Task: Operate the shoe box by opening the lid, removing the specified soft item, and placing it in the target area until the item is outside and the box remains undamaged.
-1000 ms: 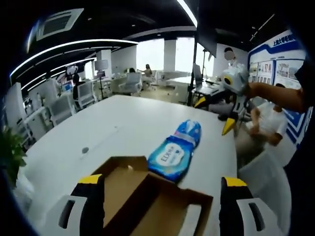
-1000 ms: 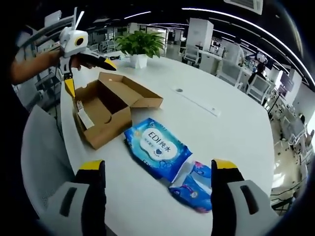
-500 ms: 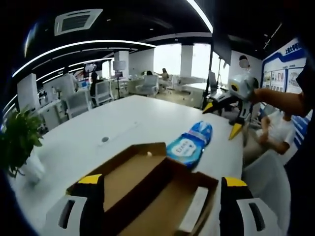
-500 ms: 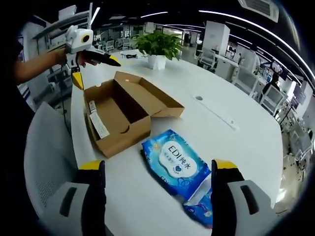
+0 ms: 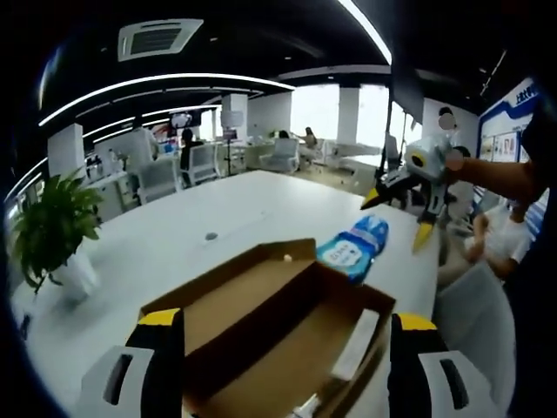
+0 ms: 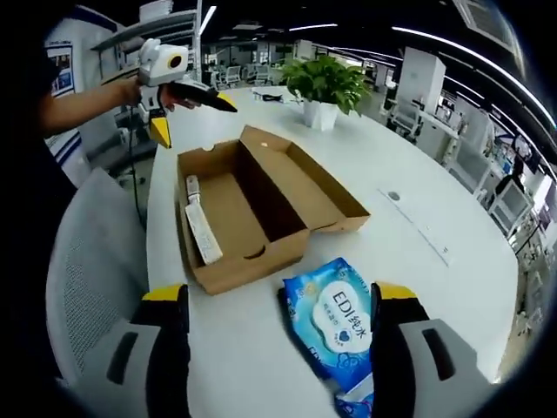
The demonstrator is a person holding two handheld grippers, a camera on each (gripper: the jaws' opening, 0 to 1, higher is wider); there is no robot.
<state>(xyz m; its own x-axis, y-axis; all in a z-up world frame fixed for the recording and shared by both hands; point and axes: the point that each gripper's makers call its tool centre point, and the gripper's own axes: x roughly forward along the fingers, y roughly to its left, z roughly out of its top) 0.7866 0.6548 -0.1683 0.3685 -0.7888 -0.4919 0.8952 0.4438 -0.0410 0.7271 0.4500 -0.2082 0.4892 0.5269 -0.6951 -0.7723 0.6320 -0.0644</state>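
Observation:
The brown cardboard shoe box lies open on the white table, its lid folded flat to the far side and a white paper slip inside. A blue wet-wipes pack rests on the table just outside the box, between the fingers of my right gripper, which stands open above it. In the left gripper view the box sits right under my open left gripper, and the blue pack lies beyond it. The left gripper hovers past the box's far end; the right gripper hangs beyond the pack.
A potted green plant stands on the table behind the box, seen too as the plant at the left. A grey mesh chair is pushed against the table edge. Office desks and chairs fill the background.
Both cameras have swung toward the box, which now looks larger and closer. The wipes pack stays on the table and sits lower in the right gripper view. Both grippers remain open.

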